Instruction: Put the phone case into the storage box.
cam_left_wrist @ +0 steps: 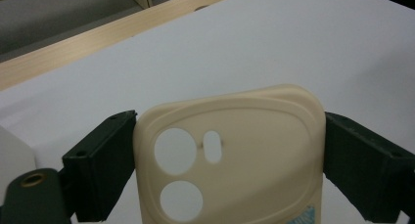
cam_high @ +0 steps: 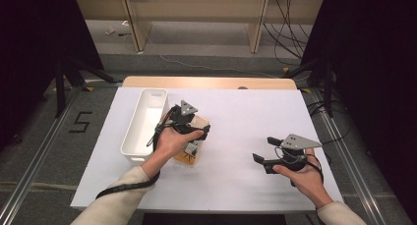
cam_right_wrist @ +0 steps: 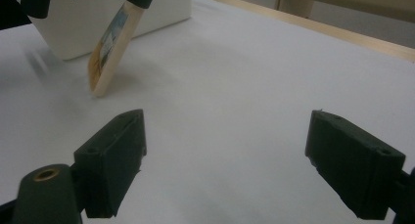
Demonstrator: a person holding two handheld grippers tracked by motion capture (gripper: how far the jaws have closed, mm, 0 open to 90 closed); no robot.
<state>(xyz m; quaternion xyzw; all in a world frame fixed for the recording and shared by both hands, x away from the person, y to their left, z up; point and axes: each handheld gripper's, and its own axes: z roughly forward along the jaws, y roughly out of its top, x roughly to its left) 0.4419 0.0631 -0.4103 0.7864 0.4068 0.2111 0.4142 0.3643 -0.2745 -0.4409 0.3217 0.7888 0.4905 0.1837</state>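
Here, the cream phone case (cam_left_wrist: 230, 155) has three camera cutouts.

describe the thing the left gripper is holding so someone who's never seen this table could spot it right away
Start at the long white bin on the left part of the white table. Just to its right, the left gripper is clamped on a cream phone case, tilted with its lower edge on the table. Nothing else here has its two round camera holes and small slot, with a printed label inside.
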